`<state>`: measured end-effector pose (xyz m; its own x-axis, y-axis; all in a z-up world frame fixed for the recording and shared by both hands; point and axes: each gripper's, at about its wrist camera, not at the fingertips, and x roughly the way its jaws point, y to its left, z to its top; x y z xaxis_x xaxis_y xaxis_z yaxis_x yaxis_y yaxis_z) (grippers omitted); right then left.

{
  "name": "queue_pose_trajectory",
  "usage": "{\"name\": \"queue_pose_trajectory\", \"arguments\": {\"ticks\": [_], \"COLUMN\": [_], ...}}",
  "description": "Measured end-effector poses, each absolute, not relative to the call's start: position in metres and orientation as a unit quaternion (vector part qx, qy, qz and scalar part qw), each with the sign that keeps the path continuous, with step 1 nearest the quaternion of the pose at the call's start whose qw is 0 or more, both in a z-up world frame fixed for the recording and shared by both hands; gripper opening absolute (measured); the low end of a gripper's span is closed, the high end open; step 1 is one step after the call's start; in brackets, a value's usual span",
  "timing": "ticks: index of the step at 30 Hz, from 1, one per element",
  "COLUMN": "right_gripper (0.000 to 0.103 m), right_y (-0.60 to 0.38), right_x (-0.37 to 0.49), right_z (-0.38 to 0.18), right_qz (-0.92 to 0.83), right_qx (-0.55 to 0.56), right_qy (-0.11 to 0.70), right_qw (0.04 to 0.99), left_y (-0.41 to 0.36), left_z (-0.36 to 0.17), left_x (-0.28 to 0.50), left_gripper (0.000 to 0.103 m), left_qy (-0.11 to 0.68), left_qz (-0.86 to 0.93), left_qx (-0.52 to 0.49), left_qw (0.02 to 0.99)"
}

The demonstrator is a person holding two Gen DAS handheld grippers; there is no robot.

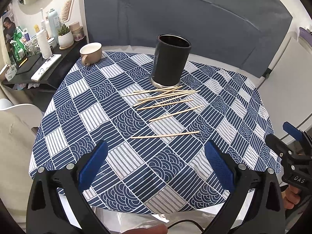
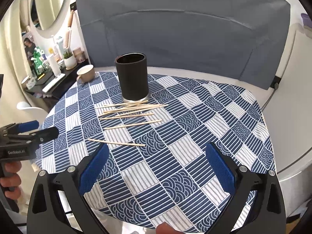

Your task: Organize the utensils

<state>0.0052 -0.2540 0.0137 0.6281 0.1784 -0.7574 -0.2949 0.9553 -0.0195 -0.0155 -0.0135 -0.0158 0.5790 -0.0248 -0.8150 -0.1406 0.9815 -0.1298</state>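
Both grippers hover above the near edge of the patterned tablecloth (image 1: 81, 105), and neither grasps anything. The left gripper (image 1: 156, 161) has its blue pads (image 1: 91, 167) spread wide, nothing between them but cloth below. Same story on the right gripper (image 2: 157, 162): jaws fully released, blue pads (image 2: 220, 169) far apart, touching nothing.

The landmark is the black cylindrical holder (image 1: 169, 60), standing upright on the cloth. Right at its base, on the side toward the grippers, lies a loose heap of wooden skewers (image 1: 165, 95), several crossing one another, the farthest ones touching or nearly touching the holder's silver foot. A couple more sticks lie apart from the heap, nearer the grippers, and one lone skewer (image 1: 165, 134) sits nearest of all, well apart from the holder, just ahead of the left gripper's fingertips.

From the right wrist view, that lone skewer (image 2: 116, 142) lies just beyond the right gripper's left pad, not touching it. A beige mug (image 1: 90, 52) rests at the cloth's far edge, left of the holder.
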Motion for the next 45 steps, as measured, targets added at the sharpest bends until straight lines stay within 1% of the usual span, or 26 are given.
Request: {"name": "queue_pose_trajectory", "arguments": {"ticks": [6, 17, 29, 36, 40, 45], "right_gripper": [0.095, 0.095, 0.095, 0.095, 0.095, 0.095], "right_y": [-0.246, -0.215, -0.175, -0.160, -0.155, -0.154], "right_x": [0.012, 0.029, 0.047, 0.062, 0.070, 0.082], "right_z": [0.010, -0.002, -0.033, -0.064, -0.086, -0.122], "right_qz": [0.119, 0.102, 0.056, 0.007, -0.025, -0.058], "right_qx": [-0.065, -0.061, -0.053, -0.021, 0.006, 0.072], "right_qy": [0.424, 0.445, 0.484, 0.516, 0.538, 0.576], "right_qw": [0.896, 0.888, 0.872, 0.856, 0.842, 0.813], "left_y": [0.000, 0.029, 0.079, 0.100, 0.108, 0.112], "left_z": [-0.028, -0.038, -0.060, -0.080, -0.095, -0.113], "left_x": [-0.003, 0.023, 0.056, 0.089, 0.121, 0.171], "left_gripper": [0.097, 0.097, 0.097, 0.097, 0.097, 0.097], "left_qy": [0.484, 0.508, 0.537, 0.553, 0.563, 0.570], "left_qz": [0.032, 0.015, -0.014, -0.044, -0.071, -0.106], "left_qx": [-0.085, -0.064, -0.059, -0.019, 0.017, 0.047], "left_qw": [0.870, 0.859, 0.842, 0.832, 0.823, 0.813]}}
